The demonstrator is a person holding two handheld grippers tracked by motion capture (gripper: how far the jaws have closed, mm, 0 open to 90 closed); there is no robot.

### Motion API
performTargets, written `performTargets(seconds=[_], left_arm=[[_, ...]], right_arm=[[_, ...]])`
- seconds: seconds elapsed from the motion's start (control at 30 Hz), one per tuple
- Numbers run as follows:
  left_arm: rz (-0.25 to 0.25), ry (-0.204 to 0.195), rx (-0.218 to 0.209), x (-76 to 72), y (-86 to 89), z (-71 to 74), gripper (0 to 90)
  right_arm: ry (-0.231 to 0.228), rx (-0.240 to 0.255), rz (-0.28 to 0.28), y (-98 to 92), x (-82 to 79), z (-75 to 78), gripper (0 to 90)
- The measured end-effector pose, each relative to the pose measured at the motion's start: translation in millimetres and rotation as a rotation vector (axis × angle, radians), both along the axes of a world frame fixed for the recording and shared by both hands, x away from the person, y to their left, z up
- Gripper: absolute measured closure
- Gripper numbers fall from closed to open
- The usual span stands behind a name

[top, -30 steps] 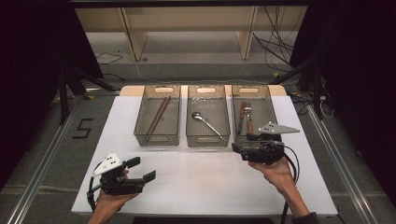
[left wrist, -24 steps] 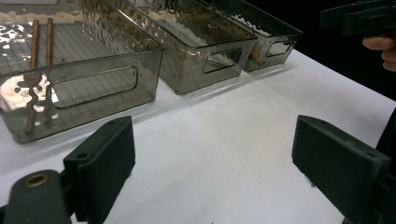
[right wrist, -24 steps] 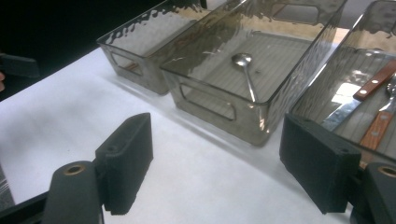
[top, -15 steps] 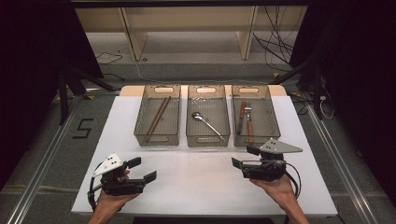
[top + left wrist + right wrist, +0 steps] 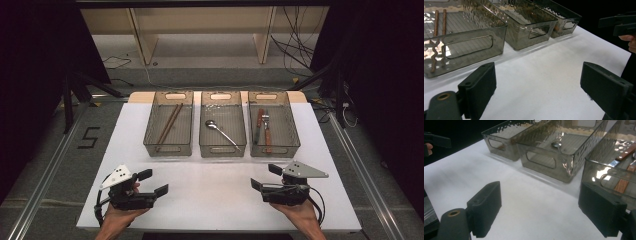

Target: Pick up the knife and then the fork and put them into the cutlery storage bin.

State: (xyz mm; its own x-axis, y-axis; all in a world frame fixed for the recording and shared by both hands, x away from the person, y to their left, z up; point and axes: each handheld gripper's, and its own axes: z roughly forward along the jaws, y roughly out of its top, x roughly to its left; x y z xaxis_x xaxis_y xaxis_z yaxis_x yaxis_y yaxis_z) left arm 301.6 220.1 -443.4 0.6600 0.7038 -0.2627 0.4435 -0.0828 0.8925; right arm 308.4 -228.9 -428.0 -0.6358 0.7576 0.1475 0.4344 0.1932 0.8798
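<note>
Three clear grey bins stand in a row on the white table [image 5: 210, 205]. The left bin [image 5: 168, 150] holds two brown chopsticks [image 5: 169, 123], the middle bin [image 5: 222, 151] a metal spoon [image 5: 222, 132], and the right bin [image 5: 275, 151] a wooden-handled knife [image 5: 259, 125] and fork [image 5: 267, 134]. My left gripper [image 5: 153, 182] rests open near the front left edge, with bare table between its jaws [image 5: 540, 87]. My right gripper [image 5: 265, 176] is open at the front right, short of the right bin. Its jaws have just been opening, and nothing lies between them [image 5: 542, 206].
Beyond the table are a grey floor, wooden shelf legs and loose cables. Dark frames stand at both sides. A "5" [image 5: 88, 137] is marked on the floor at the left. White table surface lies between the bins and the two grippers.
My right gripper has drawn back from the right bin toward the table's near edge and come lower. The left gripper has stayed where it was.
</note>
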Motion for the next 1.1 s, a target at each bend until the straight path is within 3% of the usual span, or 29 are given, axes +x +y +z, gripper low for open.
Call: performTargets(seconds=[0.5,1.1], left_arm=[[-0.012,-0.005,0.005,-0.6,-0.7,0.2,13.0],[-0.011,-0.009,0.001,-0.9,-0.6,0.6,13.0]], right_arm=[[-0.006,0.021,-0.028,-8.4,-9.5,-7.9,18.8],[-0.019,0.023,-0.031,-7.8,-10.0,-7.3,18.6]])
